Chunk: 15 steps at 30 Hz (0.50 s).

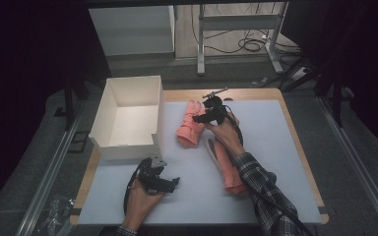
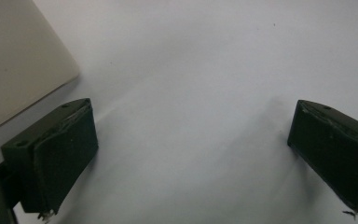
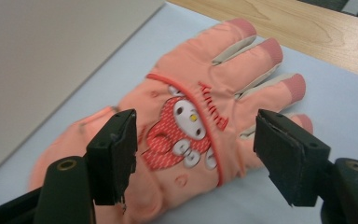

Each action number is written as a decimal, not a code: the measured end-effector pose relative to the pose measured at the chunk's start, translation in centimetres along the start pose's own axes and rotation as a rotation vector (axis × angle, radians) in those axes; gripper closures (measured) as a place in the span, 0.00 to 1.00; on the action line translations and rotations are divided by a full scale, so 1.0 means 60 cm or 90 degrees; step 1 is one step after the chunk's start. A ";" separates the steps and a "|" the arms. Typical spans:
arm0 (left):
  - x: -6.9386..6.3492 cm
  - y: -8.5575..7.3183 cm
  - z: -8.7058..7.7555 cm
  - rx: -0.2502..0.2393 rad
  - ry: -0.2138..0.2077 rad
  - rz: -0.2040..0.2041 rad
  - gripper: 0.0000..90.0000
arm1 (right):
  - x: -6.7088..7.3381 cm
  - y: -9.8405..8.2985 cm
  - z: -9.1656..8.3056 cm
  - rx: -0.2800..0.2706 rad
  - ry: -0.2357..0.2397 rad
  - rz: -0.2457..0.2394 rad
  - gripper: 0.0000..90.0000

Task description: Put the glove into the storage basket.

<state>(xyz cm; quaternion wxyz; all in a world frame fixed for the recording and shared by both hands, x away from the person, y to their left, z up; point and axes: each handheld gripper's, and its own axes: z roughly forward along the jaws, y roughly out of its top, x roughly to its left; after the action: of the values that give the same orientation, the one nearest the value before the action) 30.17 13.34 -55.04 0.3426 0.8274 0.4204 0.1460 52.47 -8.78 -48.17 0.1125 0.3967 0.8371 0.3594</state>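
A pink glove (image 1: 188, 124) with a cartoon patch lies flat on the white mat, fingers pointing to the far side. In the right gripper view this glove (image 3: 200, 93) lies just ahead of and below my right gripper (image 3: 196, 144), whose jaws stand open on either side of the patch without touching it. From above, the right gripper (image 1: 202, 118) hovers at the glove's right edge. A second pink glove (image 1: 225, 169) lies nearer me, partly under my right forearm. My left gripper (image 1: 173, 183) rests low over the mat, open and holding nothing (image 2: 191, 144).
An open white cardboard box (image 1: 128, 115) stands at the mat's left, close beside the first glove; its wall (image 3: 42, 60) is to the left in the right gripper view and its corner (image 2: 14, 60) is near the left jaw. The wooden table edge (image 1: 256, 93) borders the mat.
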 end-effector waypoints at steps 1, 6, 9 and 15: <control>0.000 0.000 0.000 0.000 0.000 0.000 0.02 | -0.002 0.002 0.011 0.010 -0.002 -0.003 0.35; 0.000 0.000 0.000 0.000 0.000 0.000 0.02 | -0.009 0.006 0.044 0.038 0.003 -0.001 0.36; 0.000 0.000 0.000 0.000 0.000 0.000 0.02 | -0.010 0.007 0.056 0.057 0.013 -0.007 0.46; 0.000 0.000 0.000 0.000 0.000 0.000 0.02 | -0.006 0.006 0.055 0.056 0.041 -0.009 0.83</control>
<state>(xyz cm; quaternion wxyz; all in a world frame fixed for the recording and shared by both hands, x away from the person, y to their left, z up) 30.17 13.34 -55.04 0.3425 0.8275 0.4203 0.1464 54.47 -7.17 -50.35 0.0702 0.3837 0.8579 0.3345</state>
